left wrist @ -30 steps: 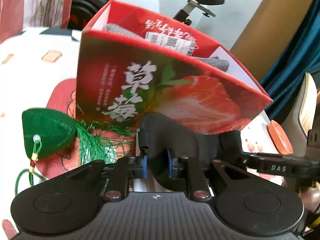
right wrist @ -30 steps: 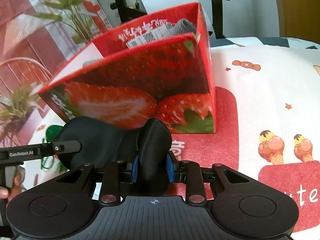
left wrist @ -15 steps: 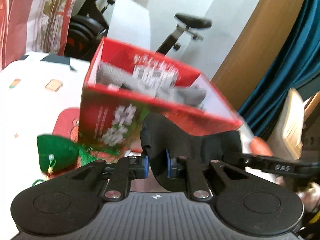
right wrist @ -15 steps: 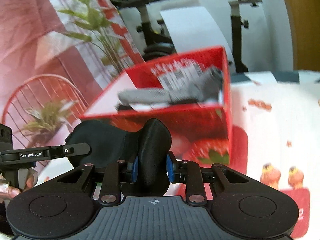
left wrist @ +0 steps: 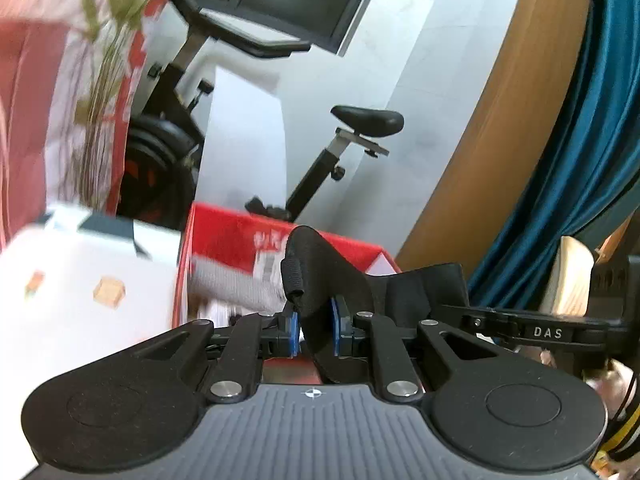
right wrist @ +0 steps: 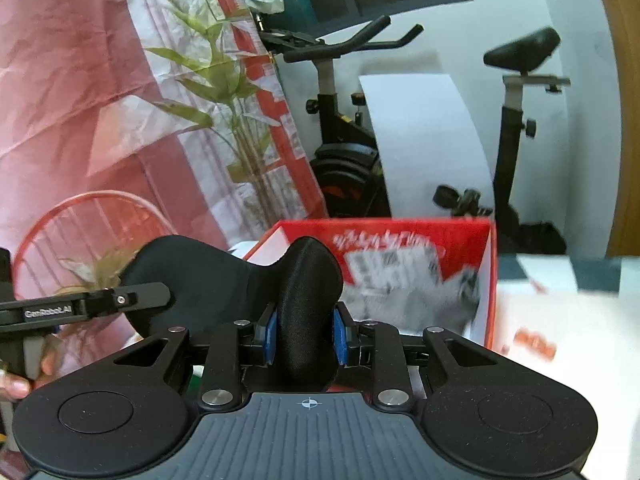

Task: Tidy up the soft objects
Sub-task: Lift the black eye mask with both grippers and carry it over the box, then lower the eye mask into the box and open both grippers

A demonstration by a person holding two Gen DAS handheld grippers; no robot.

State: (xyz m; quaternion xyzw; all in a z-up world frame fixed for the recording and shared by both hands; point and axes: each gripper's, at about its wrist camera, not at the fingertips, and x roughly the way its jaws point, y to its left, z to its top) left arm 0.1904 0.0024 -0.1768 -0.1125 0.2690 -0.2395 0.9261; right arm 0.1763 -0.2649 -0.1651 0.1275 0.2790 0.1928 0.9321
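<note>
The black soft mask [left wrist: 332, 280] is stretched between the two grippers, up in the air just in front of the red box [right wrist: 490, 280]. The left gripper [left wrist: 314, 330] has its blue pads [left wrist: 294, 330] squeezed tight on one folded end, the bit with a stitched strap loop. The right gripper [right wrist: 306, 334] is pinching the other end, a fatter padded lobe bulging up between its pads [right wrist: 271, 336], so those jaws sit a little wider apart.

In the right wrist view the left gripper's black finger bar pokes in from the left across the far lobe, with a hand [right wrist: 16, 376] behind it.

The box is glossy cardboard, open on top, with something grey and knitted-looking [left wrist: 232, 286] lying inside, pretty blurred. It sits on a white tablecloth [left wrist: 80, 280] with little cartoon prints. Behind it there's an exercise bike [right wrist: 340, 128], a pink plant-print backdrop [right wrist: 100, 80] and a blue curtain [left wrist: 580, 160].
</note>
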